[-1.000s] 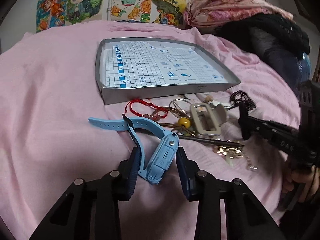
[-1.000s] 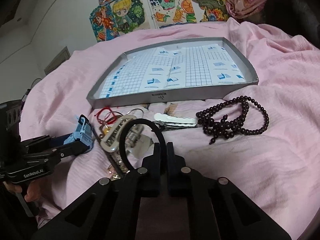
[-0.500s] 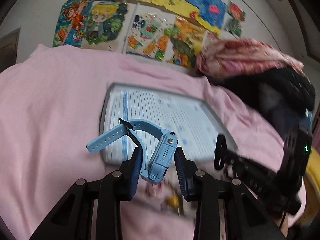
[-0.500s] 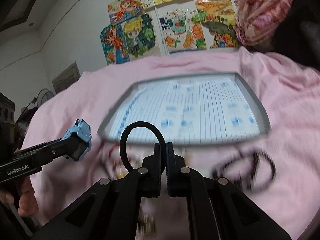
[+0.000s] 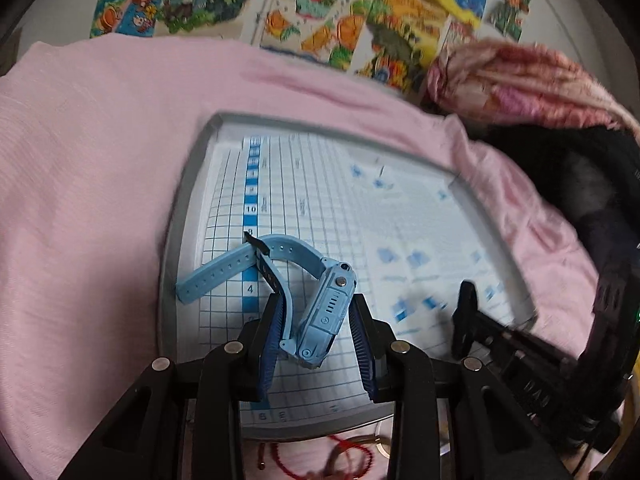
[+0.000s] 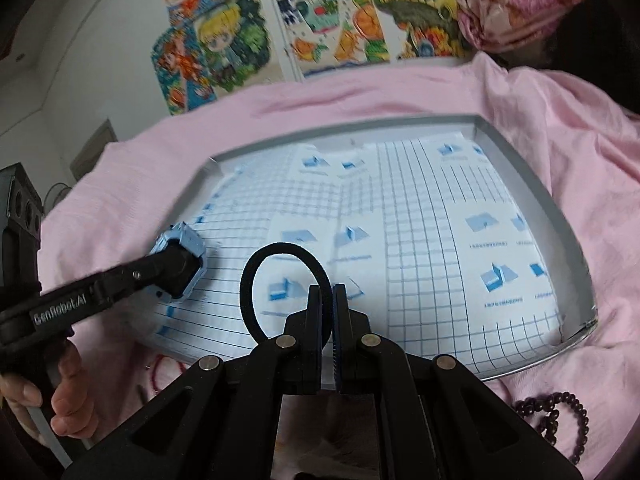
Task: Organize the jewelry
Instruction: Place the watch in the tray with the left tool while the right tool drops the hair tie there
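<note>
Left hand-held gripper [image 5: 318,332] clamps the blue watch [image 5: 324,312] above the grey tray [image 5: 176,240], strap dangling over gridded paper; right hand-held gripper [image 5: 466,320] alongside.

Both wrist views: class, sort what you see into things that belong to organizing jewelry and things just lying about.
Belongs:
blue watch
black loop
tray
bead bracelet
red cord

Lying about:
posters
patterned cloth
pink sheet

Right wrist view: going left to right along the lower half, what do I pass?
Person's hand on the left gripper's handle → blue watch in the left gripper → black hair tie in the right gripper → tray's right wall → dark bead bracelet.
</note>
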The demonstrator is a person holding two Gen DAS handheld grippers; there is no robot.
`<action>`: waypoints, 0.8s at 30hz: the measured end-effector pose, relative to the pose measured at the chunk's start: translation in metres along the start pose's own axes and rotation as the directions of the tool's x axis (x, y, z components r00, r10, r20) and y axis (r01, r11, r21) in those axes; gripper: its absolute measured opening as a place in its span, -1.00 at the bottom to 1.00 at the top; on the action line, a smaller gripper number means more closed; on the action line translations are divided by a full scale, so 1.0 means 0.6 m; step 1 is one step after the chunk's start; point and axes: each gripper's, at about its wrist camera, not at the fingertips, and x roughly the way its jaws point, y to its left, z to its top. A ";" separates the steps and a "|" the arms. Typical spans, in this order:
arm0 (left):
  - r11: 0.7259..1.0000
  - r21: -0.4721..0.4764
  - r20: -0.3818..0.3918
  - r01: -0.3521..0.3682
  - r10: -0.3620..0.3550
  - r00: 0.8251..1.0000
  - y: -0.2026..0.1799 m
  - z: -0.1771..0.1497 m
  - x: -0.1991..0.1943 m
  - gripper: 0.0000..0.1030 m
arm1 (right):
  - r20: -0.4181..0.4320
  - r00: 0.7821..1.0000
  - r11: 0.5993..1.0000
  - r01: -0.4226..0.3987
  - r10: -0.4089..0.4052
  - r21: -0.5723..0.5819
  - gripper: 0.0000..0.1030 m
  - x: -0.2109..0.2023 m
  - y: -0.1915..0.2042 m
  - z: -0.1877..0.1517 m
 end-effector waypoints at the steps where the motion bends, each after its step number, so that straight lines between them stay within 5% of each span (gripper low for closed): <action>1: 1.000 0.005 -0.013 -0.012 0.012 1.000 -0.001 -0.001 0.005 -0.38 | -0.010 1.000 1.000 0.003 -0.003 0.005 -0.91 0.003 -0.002 -0.001; 8: 0.999 -0.002 -0.030 -0.036 0.036 0.999 -0.002 -0.002 0.004 -0.24 | -0.022 1.000 1.000 0.009 -0.008 0.014 -0.89 0.005 -0.009 -0.003; 11: 0.999 -0.021 -0.022 -0.032 0.031 0.999 0.003 -0.004 -0.003 0.17 | -0.019 1.000 1.000 0.009 -0.009 0.022 -0.83 -0.002 -0.016 -0.002; 12: 0.999 -0.030 -0.009 -0.032 0.032 0.999 0.005 -0.006 -0.009 0.51 | -0.019 1.000 1.000 0.014 -0.014 0.023 -0.69 -0.005 -0.018 -0.001; 13: 0.998 -0.045 0.019 -0.033 0.034 0.999 0.006 -0.006 -0.019 0.62 | -0.013 1.000 1.000 0.017 -0.017 0.026 -0.59 -0.011 -0.021 -0.001; 15: 0.998 -0.062 0.063 -0.010 0.014 0.998 0.008 -0.003 -0.038 0.64 | 0.011 1.000 0.999 0.023 -0.023 0.030 -0.18 -0.025 -0.027 -0.001; 20: 0.996 -0.079 0.171 -0.030 0.043 0.984 0.006 -0.009 -0.096 0.99 | 0.085 0.996 0.999 0.033 -0.034 0.020 -0.06 -0.069 -0.036 0.003; 24: 0.997 -0.046 0.297 -0.063 0.074 0.952 -0.012 -0.030 -0.158 1.00 | 0.229 0.973 1.000 0.016 -0.012 -0.015 0.54 -0.138 -0.034 -0.001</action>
